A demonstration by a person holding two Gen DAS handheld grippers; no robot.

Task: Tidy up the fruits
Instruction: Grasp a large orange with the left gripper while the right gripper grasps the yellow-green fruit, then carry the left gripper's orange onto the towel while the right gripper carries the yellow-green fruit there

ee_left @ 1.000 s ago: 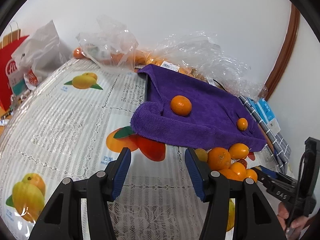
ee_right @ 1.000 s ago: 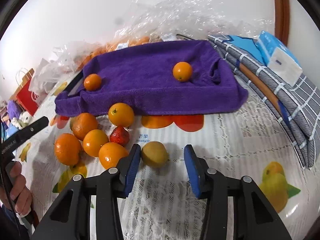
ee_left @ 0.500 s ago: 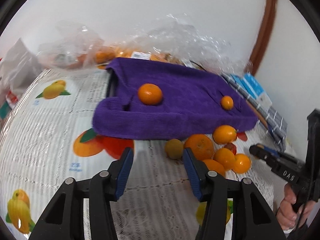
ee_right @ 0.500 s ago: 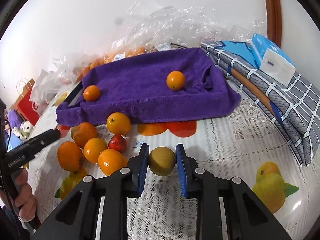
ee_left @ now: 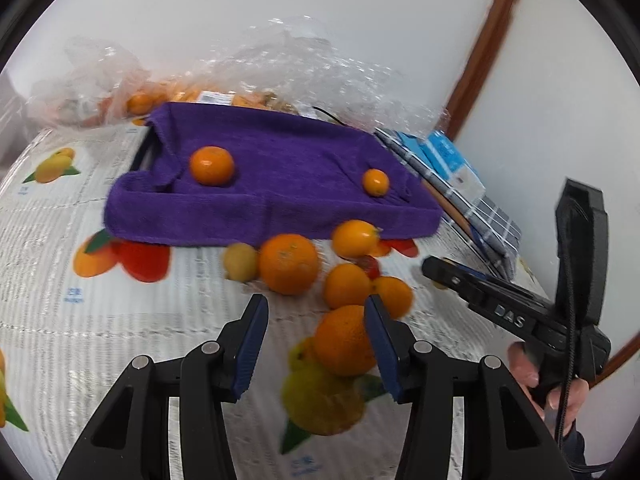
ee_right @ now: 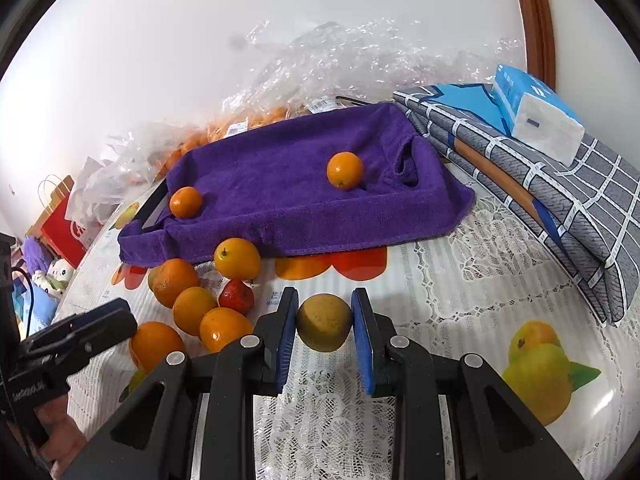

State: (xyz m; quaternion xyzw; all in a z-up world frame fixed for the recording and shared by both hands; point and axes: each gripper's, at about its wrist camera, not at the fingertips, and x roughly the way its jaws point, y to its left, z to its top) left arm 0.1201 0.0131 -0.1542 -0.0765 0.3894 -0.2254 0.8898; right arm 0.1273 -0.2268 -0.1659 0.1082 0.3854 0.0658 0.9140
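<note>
A dull yellow-green fruit [ee_right: 324, 322] sits pinched between the blue pads of the right gripper [ee_right: 325, 334], one pad pressed to each side of it, low over the lace tablecloth [ee_right: 460, 292] and just in front of the purple towel [ee_right: 280, 184]. The right gripper points toward the towel from the near edge of the table; in the left wrist view its black body shows at the right, gripped by the person's hand [ee_left: 560, 384].

To the left of the held fruit lies a loose pile of oranges [ee_right: 192, 312] with one small red fruit [ee_right: 237, 296] among them, all on the cloth just before the towel's front edge. Two more oranges rest on the towel itself, one near its left end [ee_right: 185, 201] and one toward the right [ee_right: 345, 169], well apart.

The left gripper [ee_left: 316, 350] hovers low over the pile with its fingers spread wide and nothing between the pads; the nearest orange [ee_left: 344, 340] lies just beyond them.

Behind the towel are crumpled clear plastic bags [ee_right: 320, 64], and to its right a folded checked cloth [ee_right: 560, 184] with a tissue pack [ee_right: 536, 116] on top.
</note>
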